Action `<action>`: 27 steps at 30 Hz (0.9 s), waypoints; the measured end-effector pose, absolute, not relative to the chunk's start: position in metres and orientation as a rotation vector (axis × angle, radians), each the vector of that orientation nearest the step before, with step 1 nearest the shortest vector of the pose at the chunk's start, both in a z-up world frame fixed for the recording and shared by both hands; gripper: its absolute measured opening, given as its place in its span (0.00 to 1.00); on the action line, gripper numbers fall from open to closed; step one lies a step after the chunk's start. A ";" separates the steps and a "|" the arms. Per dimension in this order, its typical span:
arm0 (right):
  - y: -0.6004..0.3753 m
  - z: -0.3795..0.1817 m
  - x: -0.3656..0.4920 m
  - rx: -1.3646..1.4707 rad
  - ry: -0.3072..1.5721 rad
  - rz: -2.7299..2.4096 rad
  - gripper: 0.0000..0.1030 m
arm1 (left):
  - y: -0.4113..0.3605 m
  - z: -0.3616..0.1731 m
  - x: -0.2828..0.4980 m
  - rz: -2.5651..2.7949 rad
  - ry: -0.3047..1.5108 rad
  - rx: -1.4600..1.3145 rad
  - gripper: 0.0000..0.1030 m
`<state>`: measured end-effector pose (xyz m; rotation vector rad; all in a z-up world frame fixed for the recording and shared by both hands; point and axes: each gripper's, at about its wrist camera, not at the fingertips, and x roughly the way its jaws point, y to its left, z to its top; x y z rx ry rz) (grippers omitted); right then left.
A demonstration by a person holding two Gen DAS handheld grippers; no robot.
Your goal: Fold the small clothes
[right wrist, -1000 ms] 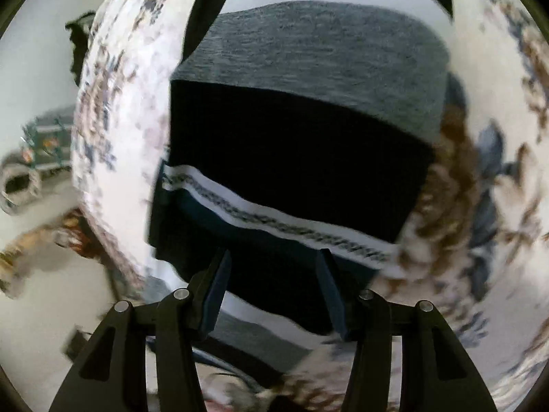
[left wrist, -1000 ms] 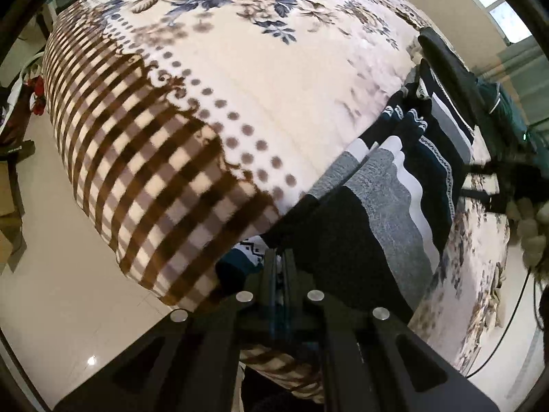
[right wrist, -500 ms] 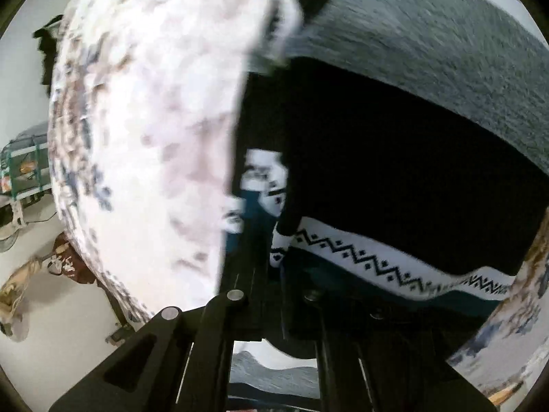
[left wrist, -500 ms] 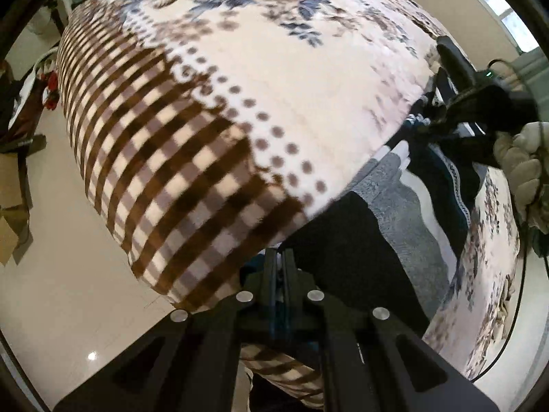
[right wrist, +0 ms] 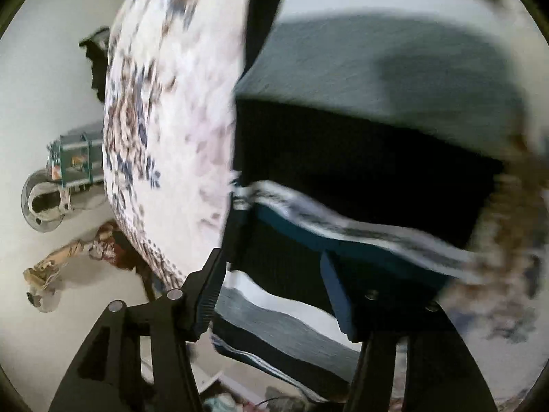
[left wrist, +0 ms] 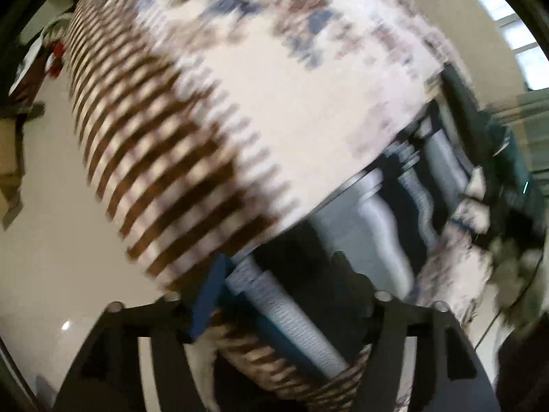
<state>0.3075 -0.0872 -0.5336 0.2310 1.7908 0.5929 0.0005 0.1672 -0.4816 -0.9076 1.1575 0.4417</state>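
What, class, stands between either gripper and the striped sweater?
Nothing visible. The striped sweater lies on the floral blanket, directly ahead of the open right gripper and open left gripper, its cloth between both pairs of fingers.

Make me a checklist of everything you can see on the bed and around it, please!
Surface: bed under a floral blanket with a brown checked border.
Job's things: striped sweater, black, grey, white and teal bands, lying folded on the blanket.
Clutter: nothing seen on the bed.
Grippers: left gripper open over the sweater's edge; right gripper open, fabric between its fingers.
Cables: thin dark cable at right.
Surroundings: pale floor; window; teal rack. Views blurred.
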 end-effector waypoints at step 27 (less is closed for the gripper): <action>-0.222 -0.582 0.549 0.702 1.420 0.237 0.05 | 0.126 -0.551 0.519 -0.340 1.174 -0.409 0.09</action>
